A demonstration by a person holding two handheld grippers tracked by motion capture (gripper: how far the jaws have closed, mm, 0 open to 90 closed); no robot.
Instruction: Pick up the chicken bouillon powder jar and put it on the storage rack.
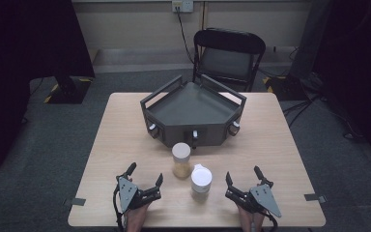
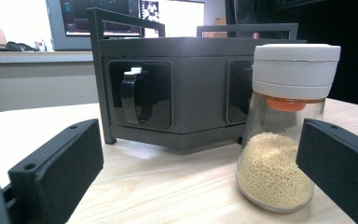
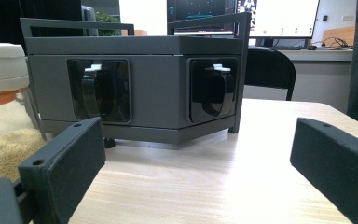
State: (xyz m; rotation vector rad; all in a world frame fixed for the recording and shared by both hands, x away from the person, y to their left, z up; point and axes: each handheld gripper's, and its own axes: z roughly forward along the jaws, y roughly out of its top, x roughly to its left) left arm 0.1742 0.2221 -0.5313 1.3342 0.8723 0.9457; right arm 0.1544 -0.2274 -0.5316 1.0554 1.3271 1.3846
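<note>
A glass jar (image 1: pixel 181 160) of tan grains with a white lid stands in the middle of the wooden table (image 1: pixel 280 145). A white lidded container (image 1: pixel 201 179) sits just right of it and nearer to me. Behind them is a dark grey angular tray stand (image 1: pixel 193 108) with small cups set in its front recesses. My left gripper (image 1: pixel 146 173) rests open at the near left, and in the left gripper view the grain jar (image 2: pixel 279 140) stands just ahead of its right jaw, untouched. My right gripper (image 1: pixel 243 173) rests open at the near right, facing the stand (image 3: pixel 154 84), nothing between its jaws.
A black folding chair (image 1: pixel 229 53) stands beyond the table's far edge. Grey tape marks (image 1: pixel 315 197) sit at the near table corners. Monitors (image 3: pixel 284 16) glow on a desk behind the stand. Bare wood lies on both sides of the stand.
</note>
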